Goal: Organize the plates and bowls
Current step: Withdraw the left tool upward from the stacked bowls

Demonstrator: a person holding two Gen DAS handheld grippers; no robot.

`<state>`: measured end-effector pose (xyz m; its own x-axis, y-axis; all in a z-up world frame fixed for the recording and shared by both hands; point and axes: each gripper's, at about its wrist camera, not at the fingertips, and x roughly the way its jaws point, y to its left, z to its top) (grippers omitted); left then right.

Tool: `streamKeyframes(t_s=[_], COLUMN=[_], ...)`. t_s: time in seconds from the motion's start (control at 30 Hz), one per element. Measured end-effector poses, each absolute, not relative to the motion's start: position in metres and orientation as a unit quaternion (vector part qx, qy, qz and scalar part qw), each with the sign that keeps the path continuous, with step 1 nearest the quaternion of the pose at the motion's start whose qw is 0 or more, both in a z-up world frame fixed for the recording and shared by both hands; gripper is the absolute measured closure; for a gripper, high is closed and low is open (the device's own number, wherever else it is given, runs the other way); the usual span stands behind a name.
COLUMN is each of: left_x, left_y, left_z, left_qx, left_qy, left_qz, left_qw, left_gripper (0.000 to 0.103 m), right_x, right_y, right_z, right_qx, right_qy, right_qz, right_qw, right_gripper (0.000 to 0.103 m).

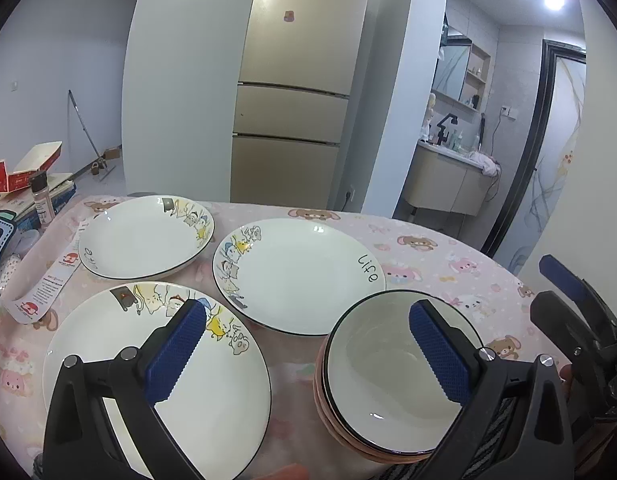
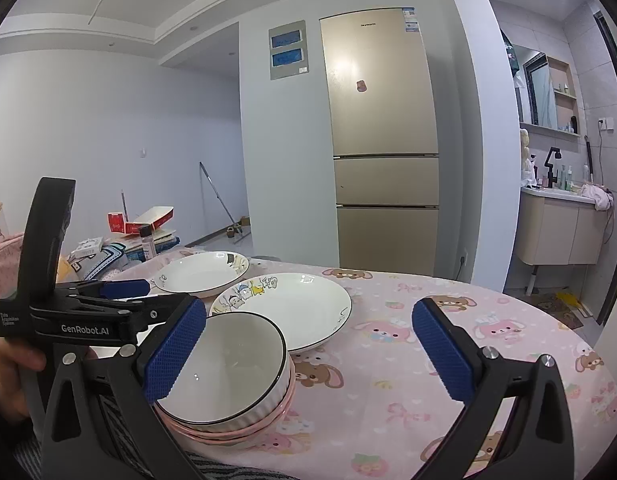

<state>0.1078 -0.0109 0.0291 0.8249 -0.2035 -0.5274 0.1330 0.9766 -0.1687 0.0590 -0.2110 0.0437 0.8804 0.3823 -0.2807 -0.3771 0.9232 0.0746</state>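
Three white cartoon-print plates lie on the pink tablecloth: a near left plate [image 1: 156, 364], a far left plate [image 1: 144, 236] and a middle plate [image 1: 300, 276] marked "Life". A stack of bowls [image 1: 388, 380], white on top of pink, stands at the near right; it also shows in the right wrist view [image 2: 228, 372]. My left gripper [image 1: 308, 356] is open and empty, above the gap between the near plate and the bowls. My right gripper [image 2: 308, 352] is open and empty, just right of the bowl stack, its left finger over the rim. The middle plate [image 2: 292, 312] and far plate [image 2: 200, 274] lie beyond.
A paper leaflet [image 1: 48, 280], a spice jar [image 1: 42, 200] and red boxes [image 1: 24, 168] clutter the table's left side. A gold fridge [image 1: 296, 80] stands behind the table. The right gripper's body [image 1: 580, 320] shows at the right edge of the left wrist view.
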Motion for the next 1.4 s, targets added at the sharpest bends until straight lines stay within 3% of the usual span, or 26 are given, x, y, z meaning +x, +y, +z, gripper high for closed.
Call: streamKeyframes(t_s=[0.6,0.73,1.27,1.4], left_x=[0.096,0.091,0.068,0.081], left_y=[-0.017,-0.006,0.051,0.075], left_z=[0.043,0.056,0.187,0.206], left_qx=[-0.032,-0.064,-0.067,-0.102], left_qy=[0.256,0.259,0.167,0.149], left_qz=[-0.107,-0.127,-0.077,-0.065], left_qw=[0.960,0.955,0.981,0.981], left_gripper=[0.000,0.000,0.000,0.000], right_x=[0.062,0.068,0.086,0.107], right_y=[-0.203,-0.201,-0.150,-0.118], right_z=[0.041,0.045,0.192,0.207], right_qx=[-0.001,0.003,-0.025,-0.032], right_qy=[0.167,0.178,0.119,0.090], right_qz=[0.228,0.236,0.314,0.338], right_qw=[0.959,0.955,0.942,0.936], right_gripper=[0.000,0.000,0.000,0.000])
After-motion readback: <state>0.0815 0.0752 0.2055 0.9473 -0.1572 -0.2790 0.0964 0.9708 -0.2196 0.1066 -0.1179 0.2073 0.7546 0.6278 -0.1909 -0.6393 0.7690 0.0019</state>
